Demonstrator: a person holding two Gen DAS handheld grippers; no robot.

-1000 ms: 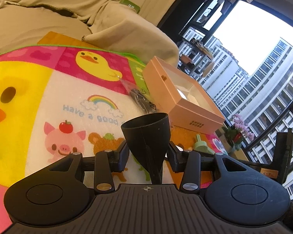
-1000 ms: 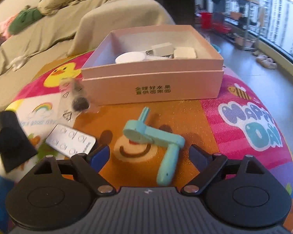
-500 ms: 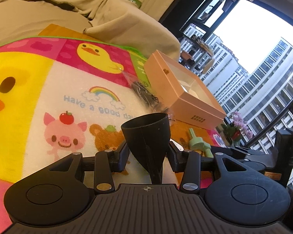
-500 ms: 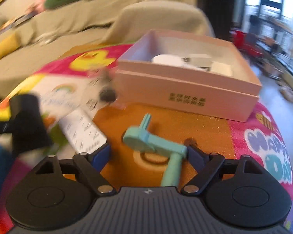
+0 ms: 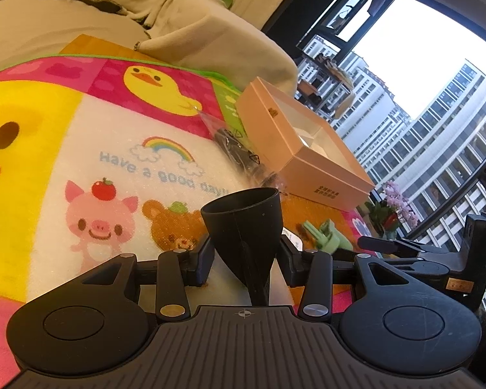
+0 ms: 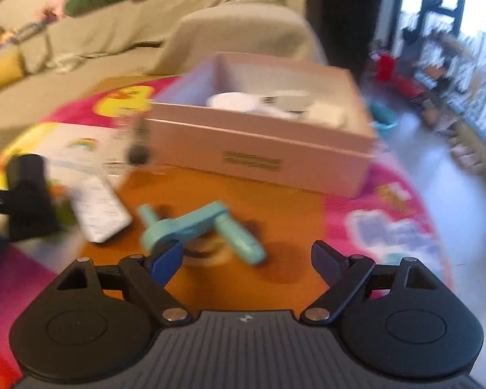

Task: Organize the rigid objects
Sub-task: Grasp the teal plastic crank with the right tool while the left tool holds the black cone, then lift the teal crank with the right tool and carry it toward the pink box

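My left gripper [image 5: 245, 259] is shut on a black funnel [image 5: 243, 227], wide mouth up, held just above the cartoon mat; the funnel also shows at the left of the right wrist view [image 6: 29, 194]. My right gripper [image 6: 246, 256] is open, with a teal crank-shaped handle [image 6: 204, 230] on the mat just ahead of its fingers. The handle also shows in the left wrist view [image 5: 327, 236]. An open pink box [image 6: 259, 149] with white items inside stands behind it, also seen in the left wrist view [image 5: 304, 149]. The right wrist view is blurred.
A white blister pack [image 6: 97, 210] lies left of the handle. A clear bag with dark parts [image 5: 236, 149] lies by the box's left corner. A beige sofa [image 5: 113, 16] stands behind the mat. The mat's edge drops to the floor [image 6: 453, 194] at the right.
My right gripper has swung so the handle and box shifted in its view, the handle now sitting ahead of the left finger. My left gripper has moved slightly with the funnel still held.
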